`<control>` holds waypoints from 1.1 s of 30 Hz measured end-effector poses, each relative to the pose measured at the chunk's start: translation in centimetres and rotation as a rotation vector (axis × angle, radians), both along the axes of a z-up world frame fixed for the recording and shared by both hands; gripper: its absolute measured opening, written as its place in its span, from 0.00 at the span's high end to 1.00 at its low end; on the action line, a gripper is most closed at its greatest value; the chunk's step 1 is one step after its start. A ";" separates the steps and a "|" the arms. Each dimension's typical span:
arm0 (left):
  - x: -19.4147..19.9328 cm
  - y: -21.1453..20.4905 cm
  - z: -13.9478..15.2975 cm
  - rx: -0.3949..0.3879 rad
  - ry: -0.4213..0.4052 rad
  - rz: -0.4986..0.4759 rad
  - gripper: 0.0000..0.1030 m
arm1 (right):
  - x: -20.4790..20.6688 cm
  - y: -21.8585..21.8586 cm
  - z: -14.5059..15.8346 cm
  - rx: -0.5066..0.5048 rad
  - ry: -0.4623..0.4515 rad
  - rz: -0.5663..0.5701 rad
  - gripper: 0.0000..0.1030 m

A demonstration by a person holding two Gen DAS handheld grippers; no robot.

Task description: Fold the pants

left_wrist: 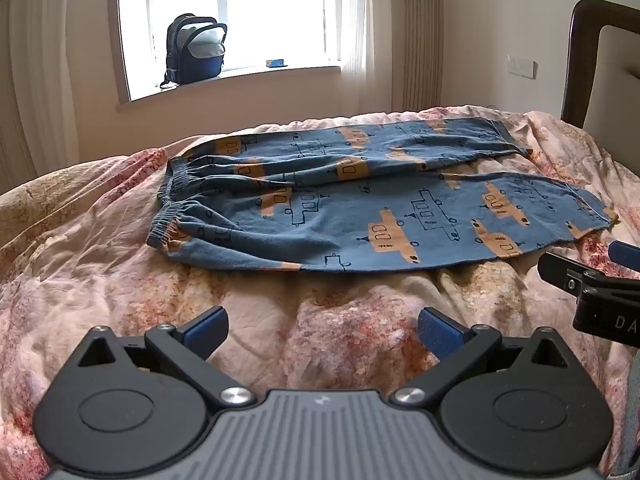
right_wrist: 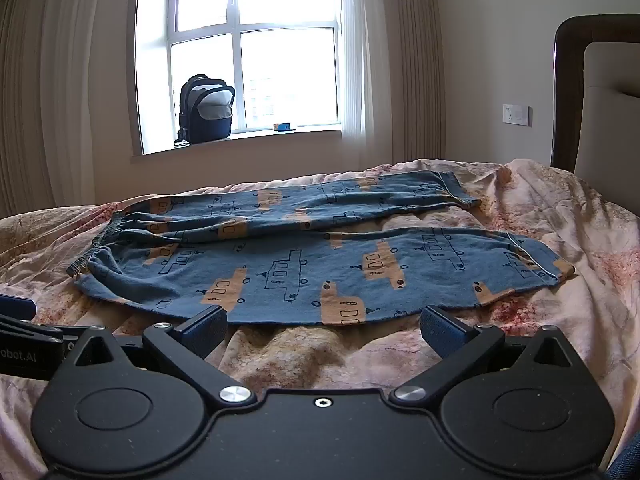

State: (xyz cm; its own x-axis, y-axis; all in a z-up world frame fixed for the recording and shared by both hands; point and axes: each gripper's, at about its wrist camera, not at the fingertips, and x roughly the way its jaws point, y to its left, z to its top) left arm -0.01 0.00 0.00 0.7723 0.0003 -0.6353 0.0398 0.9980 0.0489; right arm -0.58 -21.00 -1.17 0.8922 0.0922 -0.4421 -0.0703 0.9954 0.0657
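Observation:
Blue pants (left_wrist: pixel 360 200) (right_wrist: pixel 300 264) printed with orange and outlined vehicles lie spread flat on the bed, elastic waistband at the left, both legs running right with a gap between them. My left gripper (left_wrist: pixel 322 332) is open over the bedcover, short of the near edge of the pants, with nothing between its blue pads. My right gripper (right_wrist: pixel 324 328) is open too, its fingertips just at the near hem of the closer leg, holding nothing. In the left wrist view the right gripper (left_wrist: pixel 592 276) shows at the right edge; in the right wrist view the left gripper (right_wrist: pixel 20 332) shows at the left edge.
A rumpled pink floral bedcover (left_wrist: pixel 120 280) (right_wrist: pixel 540 340) lies under everything. A dark headboard (left_wrist: pixel 596 60) (right_wrist: pixel 576 92) stands at the right. Behind the bed is a window with curtains; a dark backpack (left_wrist: pixel 196 50) (right_wrist: pixel 206 108) and a small blue box (right_wrist: pixel 282 126) rest on its sill.

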 end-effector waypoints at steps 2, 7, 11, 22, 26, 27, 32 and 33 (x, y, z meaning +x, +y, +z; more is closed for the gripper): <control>0.0 0.0 0.0 -0.001 0.001 0.000 0.00 | 0.0 0.0 0.0 -0.002 0.001 0.000 0.00; 0.0 0.0 0.0 -0.002 0.004 -0.001 0.00 | 0.0 0.0 0.0 -0.001 0.001 -0.001 0.00; 0.0 0.0 0.0 -0.002 0.006 -0.001 0.00 | 0.1 0.1 -0.1 -0.003 0.001 0.000 0.00; 0.0 0.0 0.0 -0.001 0.009 0.000 0.00 | 0.0 0.0 -0.1 -0.003 0.002 0.000 0.00; 0.0 0.0 0.0 -0.001 0.010 -0.001 0.00 | 0.0 0.0 -0.1 -0.003 0.002 -0.001 0.00; 0.0 0.0 0.0 -0.001 0.010 0.000 0.00 | 0.1 0.0 -0.1 -0.003 0.002 0.000 0.00; -0.1 0.1 0.0 -0.001 0.010 0.002 0.00 | 0.1 0.0 -0.1 -0.003 0.002 0.000 0.00; 0.0 0.1 -0.2 -0.001 0.010 0.002 0.00 | 0.1 0.0 -0.1 -0.003 0.002 0.000 0.00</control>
State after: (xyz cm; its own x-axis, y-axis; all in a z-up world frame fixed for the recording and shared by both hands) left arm 0.03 0.11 -0.17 0.7657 0.0007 -0.6432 0.0385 0.9982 0.0470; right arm -0.52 -21.00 -1.26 0.8913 0.0907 -0.4442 -0.0702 0.9956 0.0626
